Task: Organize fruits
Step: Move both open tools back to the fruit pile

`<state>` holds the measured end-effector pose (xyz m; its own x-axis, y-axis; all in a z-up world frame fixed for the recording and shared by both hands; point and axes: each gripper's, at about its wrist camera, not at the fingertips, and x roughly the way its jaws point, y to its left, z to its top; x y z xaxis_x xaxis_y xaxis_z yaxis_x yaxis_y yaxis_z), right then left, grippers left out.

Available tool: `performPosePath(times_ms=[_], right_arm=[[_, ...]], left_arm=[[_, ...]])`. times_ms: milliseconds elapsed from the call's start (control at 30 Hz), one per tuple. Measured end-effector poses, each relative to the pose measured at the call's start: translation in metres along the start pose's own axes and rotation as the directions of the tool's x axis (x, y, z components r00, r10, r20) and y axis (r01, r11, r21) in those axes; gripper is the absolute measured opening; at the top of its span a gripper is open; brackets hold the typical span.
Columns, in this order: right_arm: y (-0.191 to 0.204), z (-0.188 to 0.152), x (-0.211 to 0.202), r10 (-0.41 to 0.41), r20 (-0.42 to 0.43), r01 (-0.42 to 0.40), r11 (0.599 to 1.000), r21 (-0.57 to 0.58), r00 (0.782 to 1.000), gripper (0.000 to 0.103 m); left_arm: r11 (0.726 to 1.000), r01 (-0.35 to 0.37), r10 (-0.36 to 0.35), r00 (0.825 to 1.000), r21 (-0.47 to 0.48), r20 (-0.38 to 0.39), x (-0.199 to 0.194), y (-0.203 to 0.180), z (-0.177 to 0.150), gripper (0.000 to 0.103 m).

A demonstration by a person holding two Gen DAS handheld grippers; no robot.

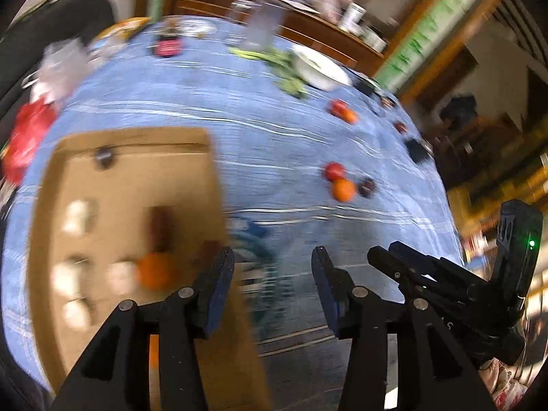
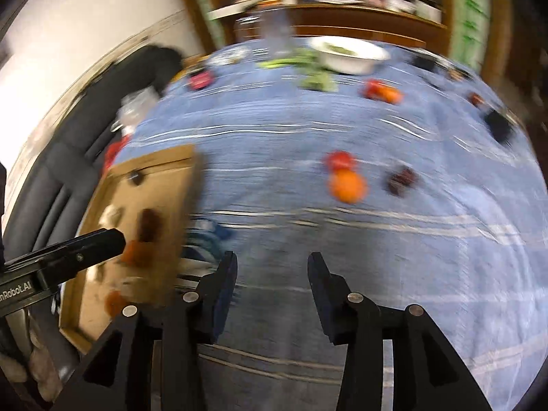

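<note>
Both views are motion-blurred. A shallow cardboard box [image 1: 191, 144] [image 2: 188, 161] lies on the blue tablecloth and holds an orange [image 1: 154, 270] [image 2: 133, 251], a dark red fruit [image 1: 161, 227] [image 2: 150, 224] and pale round items. On the cloth to the right sit a red fruit [image 1: 334, 170] [image 2: 339, 160], an orange [image 1: 343, 190] [image 2: 347, 187] and a dark fruit [image 1: 367, 186] [image 2: 401, 179]. Farther back lies a red and orange pair [image 1: 342, 110] [image 2: 382, 91]. My left gripper [image 1: 272, 270] is open and empty by the box's right edge. My right gripper [image 2: 272, 272] is open and empty over bare cloth.
A white bowl [image 1: 320, 68] [image 2: 349, 55] and green vegetables [image 1: 291, 82] [image 2: 316, 77] sit at the table's far side. A red bag [image 1: 25, 140] lies left of the box. Dark small objects [image 1: 418, 152] [image 2: 500, 126] sit near the right edge. A wooden sideboard stands behind.
</note>
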<state>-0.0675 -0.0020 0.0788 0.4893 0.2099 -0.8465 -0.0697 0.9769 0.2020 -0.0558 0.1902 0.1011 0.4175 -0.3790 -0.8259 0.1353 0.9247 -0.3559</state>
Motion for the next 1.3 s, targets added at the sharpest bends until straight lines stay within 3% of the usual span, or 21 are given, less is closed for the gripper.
performPosePath(times_ms=[233,400,767,1100,1300], right_arm=[[-0.051,-0.018,-0.027,-0.068,0.021,0.065,0.993,0.100,0.997,0.049],[-0.069,-0.023,-0.030,-0.078,0.008,0.077,0.989,0.125,0.997,0.049],[-0.073,-0.015,-0.011,-0.008,-0.037,0.010,0.997,0.074,0.999,0.050],[-0.111,0.002,0.020,0.011,-0.091,-0.001,0.995,0.104,0.996,0.049],[-0.116,0.024,0.034,0.049,-0.081,-0.045,0.998,0.054,0.996,0.049]], left_arm=[[0.984,0.078,-0.069,0.996,0.159,-0.058,0.027,-0.078,0.000,0.047],[0.981,0.080,-0.069,0.996,0.178,-0.063,0.031,-0.093,-0.002,0.047],[1.000,-0.014,0.014,1.000,0.017,0.011,0.009,-0.055,-0.012,0.052],[0.985,-0.110,0.114,0.993,-0.130,0.029,-0.006,-0.025,-0.042,0.055],[0.981,-0.134,0.137,0.990,-0.143,0.015,0.003,-0.036,-0.048,0.055]])
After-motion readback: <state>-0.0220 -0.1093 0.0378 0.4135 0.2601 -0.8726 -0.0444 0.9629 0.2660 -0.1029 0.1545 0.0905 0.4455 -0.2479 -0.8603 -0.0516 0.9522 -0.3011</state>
